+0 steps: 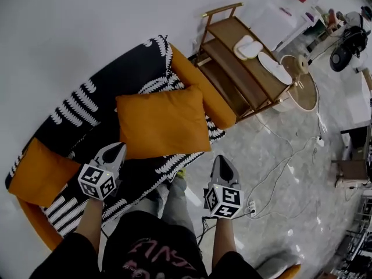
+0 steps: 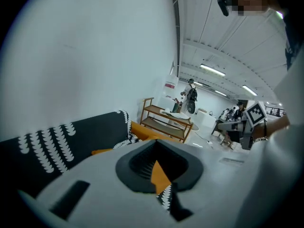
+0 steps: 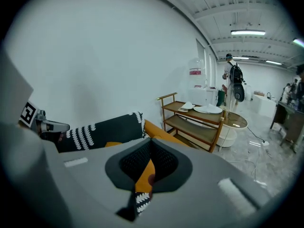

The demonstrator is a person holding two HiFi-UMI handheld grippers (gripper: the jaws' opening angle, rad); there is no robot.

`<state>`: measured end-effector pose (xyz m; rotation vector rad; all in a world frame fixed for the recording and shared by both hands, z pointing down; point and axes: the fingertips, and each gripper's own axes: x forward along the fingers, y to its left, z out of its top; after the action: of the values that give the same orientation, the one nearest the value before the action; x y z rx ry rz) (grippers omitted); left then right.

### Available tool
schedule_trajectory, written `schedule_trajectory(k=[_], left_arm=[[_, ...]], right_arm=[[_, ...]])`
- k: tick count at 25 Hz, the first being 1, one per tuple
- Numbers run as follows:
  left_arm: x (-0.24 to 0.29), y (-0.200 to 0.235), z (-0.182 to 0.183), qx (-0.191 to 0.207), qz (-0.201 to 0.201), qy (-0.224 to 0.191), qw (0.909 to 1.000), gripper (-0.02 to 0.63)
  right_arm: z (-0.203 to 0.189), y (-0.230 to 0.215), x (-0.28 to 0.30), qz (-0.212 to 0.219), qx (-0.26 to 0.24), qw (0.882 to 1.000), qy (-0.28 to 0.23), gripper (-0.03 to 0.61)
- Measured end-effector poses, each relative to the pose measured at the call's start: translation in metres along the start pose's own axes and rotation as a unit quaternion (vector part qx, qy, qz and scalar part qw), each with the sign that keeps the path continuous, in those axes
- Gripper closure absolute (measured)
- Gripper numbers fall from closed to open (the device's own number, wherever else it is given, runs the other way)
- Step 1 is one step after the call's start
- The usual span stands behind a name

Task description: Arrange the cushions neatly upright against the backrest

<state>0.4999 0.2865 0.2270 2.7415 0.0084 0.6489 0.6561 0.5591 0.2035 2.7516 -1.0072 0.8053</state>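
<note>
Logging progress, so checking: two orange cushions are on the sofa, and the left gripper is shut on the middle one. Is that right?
No: the left gripper is shut, but on nothing. The left gripper view shows its fingers together with nothing between them, and the middle cushion ahead of them. That cushion and the end cushion are indeed on the sofa.

**What my cameras lose**

In their own views the left gripper (image 2: pixel 156 152) and right gripper (image 3: pixel 151 148) bodies fill the lower half. Only an orange sliver (image 2: pixel 159 174) shows through; cushion or sofa arm, I cannot tell. The distant person (image 3: pixel 233 85) is too small to read.
</note>
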Motion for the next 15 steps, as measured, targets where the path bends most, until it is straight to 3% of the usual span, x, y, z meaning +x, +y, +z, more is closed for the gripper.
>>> schedule_trajectory(k=[7, 15], left_arm=[[0.036, 0.038, -0.003, -0.005, 0.057, 0.022, 0.9981, 0.611], [0.088, 0.088, -0.016, -0.034, 0.117, 0.052, 0.9912, 0.611]], right_arm=[[0.016, -0.003, 0.087, 0.049, -0.03, 0.998, 0.022, 0.566], [-0.002, -0.009, 0.175, 0.094, -0.046, 0.991, 0.083, 0.566]])
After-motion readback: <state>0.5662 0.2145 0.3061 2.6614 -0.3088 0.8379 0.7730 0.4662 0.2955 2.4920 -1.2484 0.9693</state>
